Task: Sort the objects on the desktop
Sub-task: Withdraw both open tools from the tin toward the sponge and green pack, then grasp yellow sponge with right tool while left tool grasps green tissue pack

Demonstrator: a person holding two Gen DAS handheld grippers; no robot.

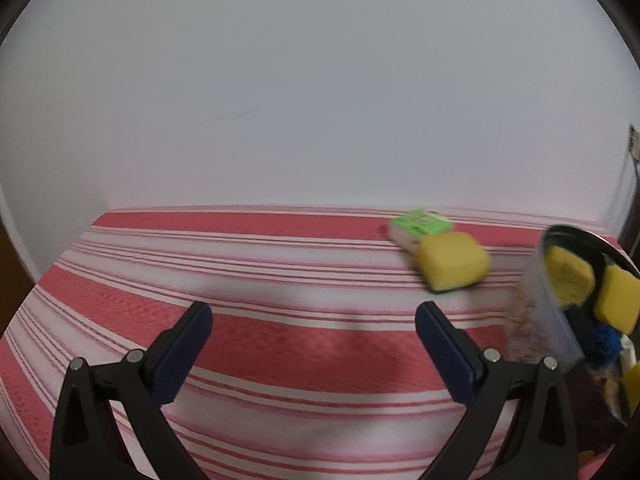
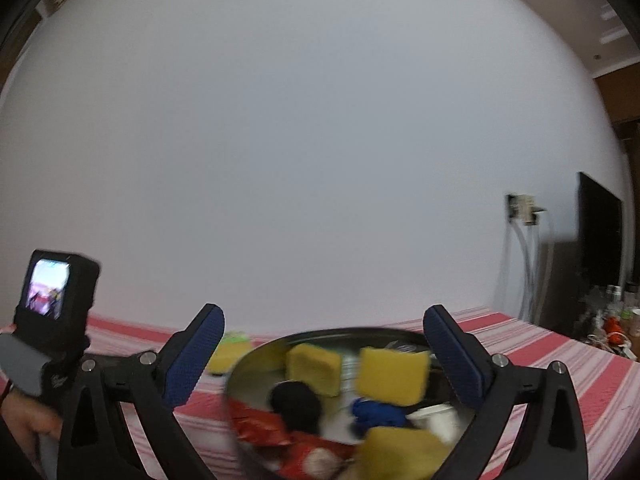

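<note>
Left claw point(image 1: 314, 316): released, nothing between its fingers, over the striped table point(image 1: 280, 340).
Right claw point(image 2: 324, 338): released wide above the metal bowl point(image 2: 248, 364).
Bowl contents: yellow sponges, a blue item, a black item.
Loose sponge point(image 1: 454, 262): on the table, touching a green-and-white box point(image 1: 420, 226), near the bowl.

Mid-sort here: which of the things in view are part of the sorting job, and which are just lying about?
Part of the job:
- metal bowl holding yellow sponges, a blue item and a red packet
- loose yellow sponge on the striped cloth
- green-and-white box behind it
- left gripper and right gripper, both open, empty

Lying about:
- black screen by the wall
- clutter at the far table end
</note>
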